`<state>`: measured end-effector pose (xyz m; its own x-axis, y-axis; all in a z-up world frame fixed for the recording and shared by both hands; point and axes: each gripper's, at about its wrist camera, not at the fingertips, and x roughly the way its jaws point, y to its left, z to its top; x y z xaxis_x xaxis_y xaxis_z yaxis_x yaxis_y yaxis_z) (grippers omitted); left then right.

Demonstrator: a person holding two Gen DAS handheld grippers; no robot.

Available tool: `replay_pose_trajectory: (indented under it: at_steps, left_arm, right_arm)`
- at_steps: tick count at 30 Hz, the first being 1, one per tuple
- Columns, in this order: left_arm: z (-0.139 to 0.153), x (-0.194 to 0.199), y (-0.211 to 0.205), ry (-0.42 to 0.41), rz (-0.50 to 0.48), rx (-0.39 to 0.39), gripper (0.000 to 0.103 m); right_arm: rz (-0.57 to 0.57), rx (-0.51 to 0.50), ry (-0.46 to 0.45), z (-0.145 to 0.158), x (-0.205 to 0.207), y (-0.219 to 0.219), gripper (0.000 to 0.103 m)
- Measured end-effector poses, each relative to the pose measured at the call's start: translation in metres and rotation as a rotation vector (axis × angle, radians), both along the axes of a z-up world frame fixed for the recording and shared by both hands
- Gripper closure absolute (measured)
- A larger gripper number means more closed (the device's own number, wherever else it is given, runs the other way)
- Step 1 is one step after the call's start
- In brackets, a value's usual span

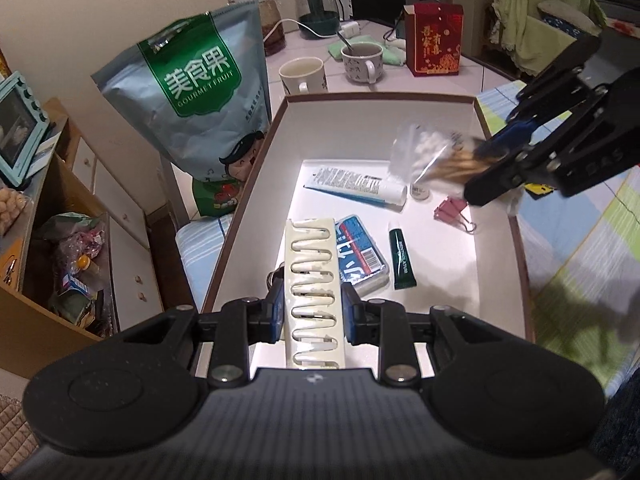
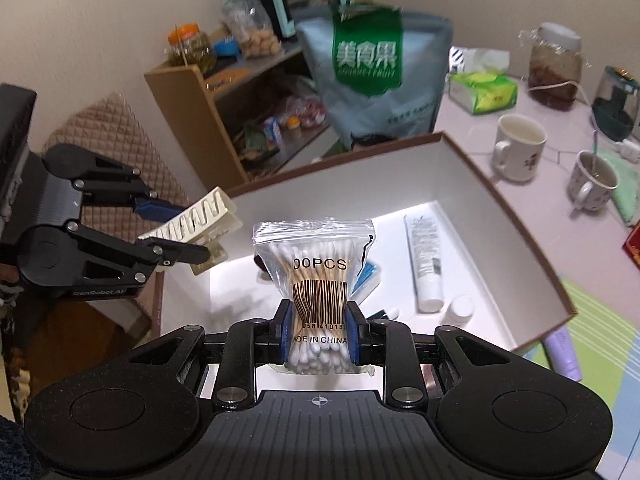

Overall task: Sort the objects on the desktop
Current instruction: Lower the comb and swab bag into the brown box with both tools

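A cream plastic rack (image 1: 314, 292) with wavy slots is clamped in the left gripper (image 1: 313, 314), held over the near end of the white cardboard box (image 1: 256, 184). The right gripper (image 2: 319, 330) squeezes a crinkly clear bag of cotton swabs (image 2: 318, 276) above the box's right side, tilted inward.

I see the left gripper (image 1: 313, 312) in matt black plastic, pinching a cream plastic clip (image 1: 313, 280), smooth and slightly glossy. My right gripper (image 2: 319, 330) squeezes a crinkly clear-plastic bag of cotton swabs (image 2: 316, 276). The cardboard box (image 1: 256, 184) looks matt white inside. The snack pouch (image 1: 192, 92) is glossy foil.
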<state>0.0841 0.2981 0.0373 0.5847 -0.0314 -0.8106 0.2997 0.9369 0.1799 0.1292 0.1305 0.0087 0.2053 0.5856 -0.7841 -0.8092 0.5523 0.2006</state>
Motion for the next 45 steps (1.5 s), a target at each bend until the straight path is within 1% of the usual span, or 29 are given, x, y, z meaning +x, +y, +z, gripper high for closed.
replay_pose_trajectory:
  at_steps: [8,11,15,20,26,33,38,42,44,45]
  left_arm:
    - [-0.020,0.010,0.004,0.068,-0.045,-0.005,0.079]
    - [-0.029,0.014,0.003,0.098,-0.066,-0.008,0.079]
    - [-0.040,0.019,-0.001,0.166,-0.117,-0.013,0.079]
    - [-0.055,0.028,-0.006,0.240,-0.167,0.010,0.079]
    - [-0.078,0.042,-0.004,0.342,-0.140,-0.002,0.079]
    - [-0.093,0.050,-0.005,0.413,-0.118,-0.008,0.079]
    - [-0.099,0.054,-0.007,0.440,-0.103,-0.016,0.079]
    - [-0.103,0.057,-0.005,0.448,-0.081,-0.023,0.078]
    - [-0.103,0.057,-0.004,0.438,-0.067,-0.012,0.067]
    - [-0.102,0.057,-0.004,0.430,-0.061,-0.005,0.065]
  right_arm:
    - [0.056,-0.094,0.027,-0.026,0.011,0.007,0.077]
    - [0.101,-0.121,0.041,-0.033,0.014,0.011,0.077]
    - [0.176,-0.175,0.048,-0.043,0.017,0.020,0.077]
    - [0.241,-0.233,0.079,-0.057,0.021,0.035,0.077]
    - [0.306,-0.299,0.131,-0.076,0.022,0.053,0.077]
    - [0.328,-0.386,0.211,-0.103,0.019,0.071,0.077]
    - [0.335,-0.401,0.247,-0.115,0.015,0.077,0.077]
    - [0.314,-0.394,0.259,-0.120,0.013,0.077,0.077]
    - [0.302,-0.389,0.264,-0.122,0.013,0.077,0.077]
    - [0.295,-0.389,0.267,-0.122,0.012,0.077,0.077]
